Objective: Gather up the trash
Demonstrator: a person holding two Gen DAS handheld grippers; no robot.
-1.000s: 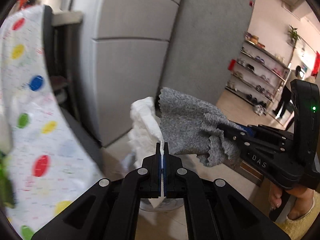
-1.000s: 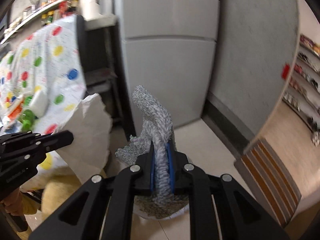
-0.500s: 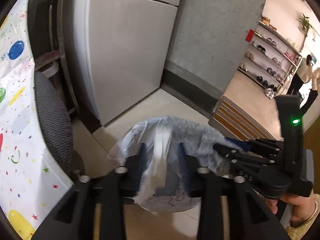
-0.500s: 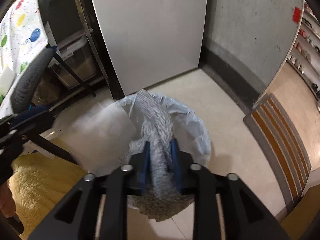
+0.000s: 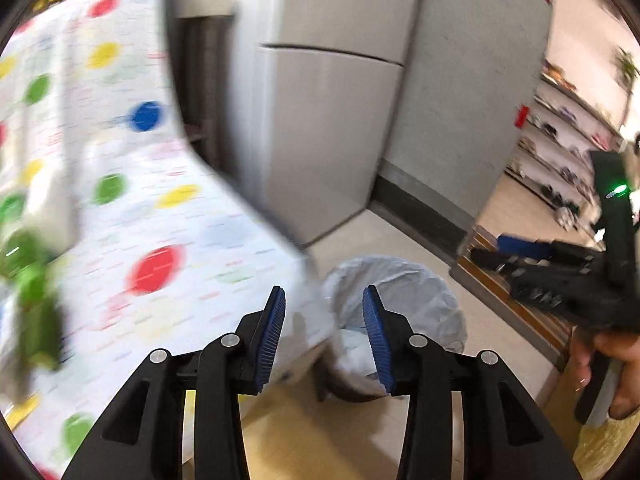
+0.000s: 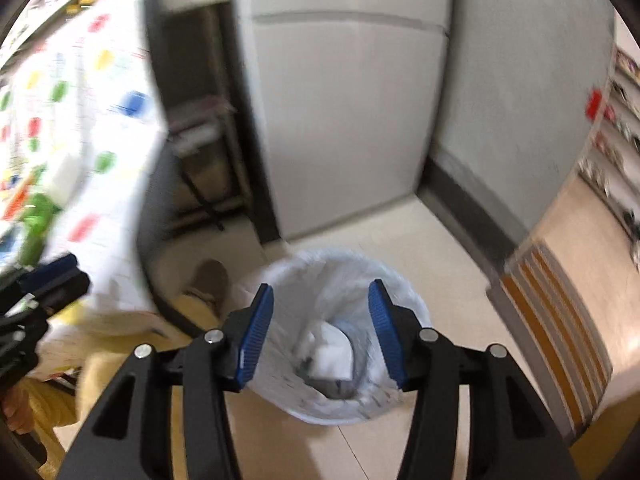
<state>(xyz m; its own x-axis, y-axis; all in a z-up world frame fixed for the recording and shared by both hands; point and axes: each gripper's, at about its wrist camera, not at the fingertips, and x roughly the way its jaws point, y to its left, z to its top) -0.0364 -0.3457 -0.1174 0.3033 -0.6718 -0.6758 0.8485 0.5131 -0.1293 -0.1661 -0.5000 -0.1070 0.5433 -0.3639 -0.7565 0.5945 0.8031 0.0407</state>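
A waste bin lined with a pale plastic bag point(image 6: 400, 292) stands on the floor; in it lie a crumpled white tissue point(image 6: 332, 348) and a grey knitted cloth point(image 6: 340, 388). My right gripper point(image 6: 321, 285) hangs just above the bin, its jaws opening, with nothing between the blue pads. My left gripper point(image 5: 324, 289) is open and empty, a little to the left of the bin point(image 5: 400, 280), over the tablecloth's edge. The right gripper point(image 5: 560, 276) shows at the right of the left wrist view, held by a hand point(image 5: 612, 360).
A table under a white cloth with coloured dots point(image 5: 160, 200) stands left of the bin. A grey fridge point(image 6: 340, 120) and a wall rise behind it. A striped mat point(image 6: 556, 320) lies to the right. A slippered foot point(image 6: 208, 280) rests beside the bin.
Both grippers have opened: the left let go of the white tissue, the right of the grey cloth, and both pieces now lie in the bin. Both hands have since drawn back from it.
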